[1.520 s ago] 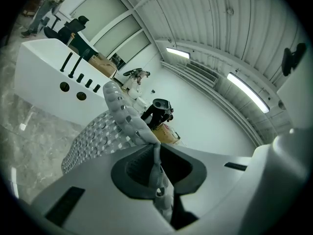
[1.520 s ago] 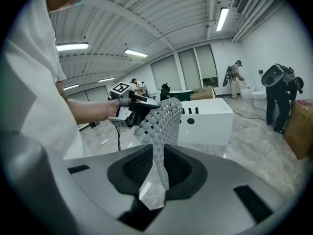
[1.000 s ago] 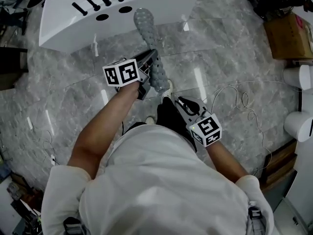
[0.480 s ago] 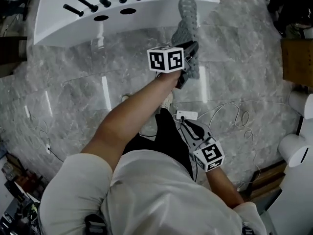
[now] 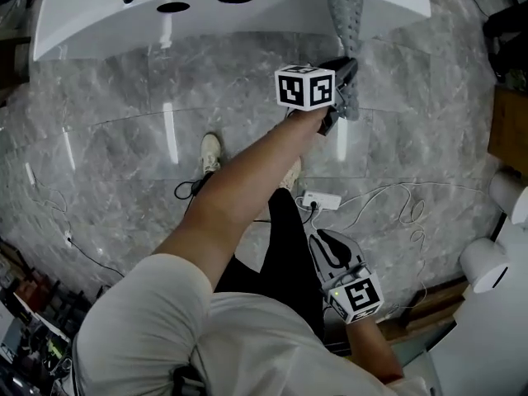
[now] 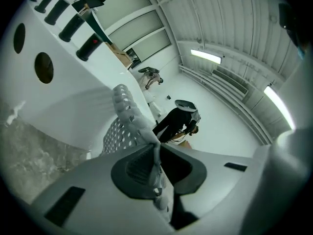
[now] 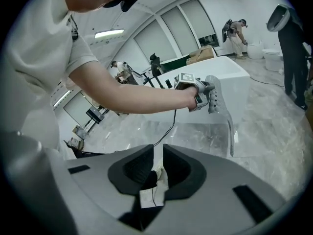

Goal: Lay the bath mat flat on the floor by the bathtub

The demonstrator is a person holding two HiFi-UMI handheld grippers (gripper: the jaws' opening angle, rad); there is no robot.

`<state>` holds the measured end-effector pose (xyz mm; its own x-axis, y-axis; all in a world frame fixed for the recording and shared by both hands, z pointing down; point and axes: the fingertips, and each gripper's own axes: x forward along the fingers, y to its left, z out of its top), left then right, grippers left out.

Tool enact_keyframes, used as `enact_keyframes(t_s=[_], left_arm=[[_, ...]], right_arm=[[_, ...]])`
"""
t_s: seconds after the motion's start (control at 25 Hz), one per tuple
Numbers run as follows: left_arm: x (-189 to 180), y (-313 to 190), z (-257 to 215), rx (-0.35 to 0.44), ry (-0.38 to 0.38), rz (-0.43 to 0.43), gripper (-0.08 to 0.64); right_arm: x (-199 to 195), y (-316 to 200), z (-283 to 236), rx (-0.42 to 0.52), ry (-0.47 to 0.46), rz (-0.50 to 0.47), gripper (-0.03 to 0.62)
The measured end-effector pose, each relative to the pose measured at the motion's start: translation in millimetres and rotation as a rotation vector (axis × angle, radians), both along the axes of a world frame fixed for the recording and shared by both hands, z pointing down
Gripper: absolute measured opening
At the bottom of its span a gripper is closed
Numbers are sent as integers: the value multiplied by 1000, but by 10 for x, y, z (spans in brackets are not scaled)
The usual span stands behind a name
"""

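Across the grey marble floor [image 5: 124,139], which fills most of the head view, no mat is laid yet; the white bathtub [image 5: 247,7] stands at its far edge; the grey perforated bath mat [image 5: 345,15] hangs folded and edge-on just before the tub's corner, apparently held out there so it can drop onto the floor alongside; the left gripper [image 5: 348,77], arm stretched forward, has its jaws clamped on the mat's upper part, carrying all its weight; the right gripper [image 5: 326,242] hangs low beside the person's leg, jaws slightly parted and empty, probably free to take a second edge for spreading.
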<state>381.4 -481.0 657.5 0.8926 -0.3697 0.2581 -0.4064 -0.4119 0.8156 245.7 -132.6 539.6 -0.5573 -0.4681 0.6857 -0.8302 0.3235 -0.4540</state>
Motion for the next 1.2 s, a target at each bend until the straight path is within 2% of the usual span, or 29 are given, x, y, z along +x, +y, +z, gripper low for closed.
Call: enact_keyframes(t_s=[0.24, 0.48, 0.68, 0.92, 1.2], left_arm=[[-961, -136, 987, -8, -150, 11, 50], [-2103, -318, 1682, -78, -262, -61, 49], [-2932, -512, 2105, -100, -350, -103, 49], [-3777, -677, 2477, -107, -424, -116, 49], [-4409, -752, 2683, -112, -438, -136, 49]], right_arm=[[-478, -293, 326, -59, -4, -56, 71], [-943, -638, 504, -92, 3, -104, 71], [-1250, -852, 641, -112, 13, -130, 69], [-1616, -1005, 832, -136, 18, -156, 69], [-2085, -1096, 987, -154, 17, -162, 67]])
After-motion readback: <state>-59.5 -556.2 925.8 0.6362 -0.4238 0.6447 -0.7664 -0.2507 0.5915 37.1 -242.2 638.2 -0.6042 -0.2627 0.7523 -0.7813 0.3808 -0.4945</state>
